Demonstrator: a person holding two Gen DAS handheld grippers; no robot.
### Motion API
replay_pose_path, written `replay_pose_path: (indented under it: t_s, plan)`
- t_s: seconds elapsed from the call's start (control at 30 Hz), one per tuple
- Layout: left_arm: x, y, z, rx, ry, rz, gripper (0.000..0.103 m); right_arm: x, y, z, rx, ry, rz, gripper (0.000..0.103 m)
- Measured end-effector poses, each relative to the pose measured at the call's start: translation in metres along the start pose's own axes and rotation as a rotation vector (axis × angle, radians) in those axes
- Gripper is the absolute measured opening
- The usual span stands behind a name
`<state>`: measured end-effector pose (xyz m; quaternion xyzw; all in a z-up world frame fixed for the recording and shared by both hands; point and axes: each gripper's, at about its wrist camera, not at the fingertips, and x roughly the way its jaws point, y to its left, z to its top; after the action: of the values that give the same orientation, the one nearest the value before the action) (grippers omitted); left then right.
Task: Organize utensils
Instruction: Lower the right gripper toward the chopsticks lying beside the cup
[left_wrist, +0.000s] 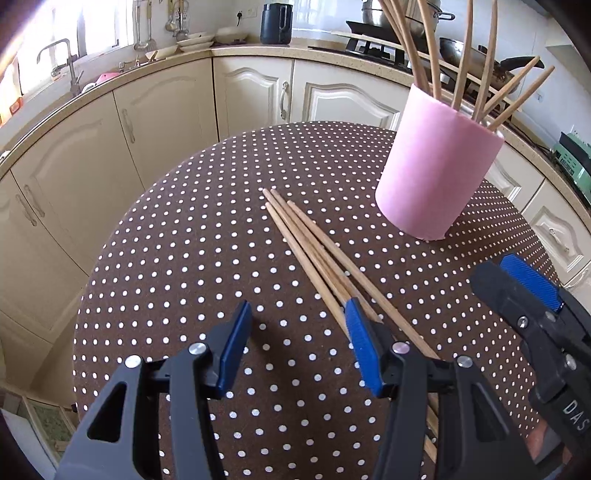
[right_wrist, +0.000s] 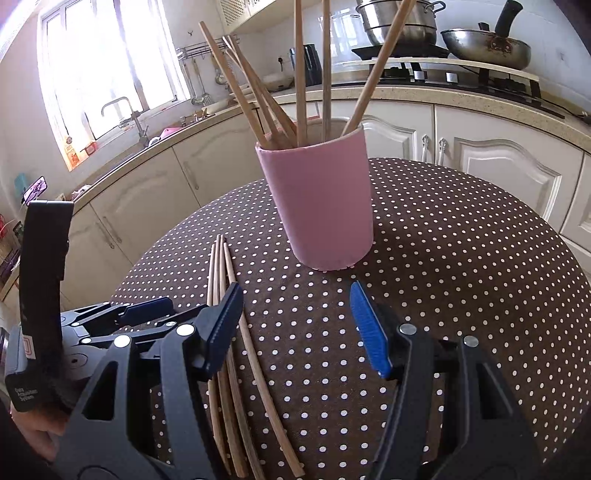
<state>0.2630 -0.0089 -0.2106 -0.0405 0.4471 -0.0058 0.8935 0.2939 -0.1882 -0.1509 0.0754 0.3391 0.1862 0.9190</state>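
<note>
Currently both grippers, left gripper and right gripper, sit half-open, holding nothing. Loose chopsticks lie bunched on the dotted table beside the pink holder. Probably light, stiff, roll-prone; pinch mid-shaft.

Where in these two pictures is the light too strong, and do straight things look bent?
Left wrist view: the window at upper left is overexposed, and the counter edge curves like a bow. Right wrist view: the window is burnt out to white, and the loose chopsticks on the dotted table look curved near the bottom edge.
</note>
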Motion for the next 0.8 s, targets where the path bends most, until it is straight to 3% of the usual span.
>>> replay_pose_path:
  t_s: [0.8]
  plan:
    - [0.001,-0.006,0.003,0.033,0.027,0.086,0.054,0.009,-0.019,0.003,0.067,0.052,0.010,0.060]
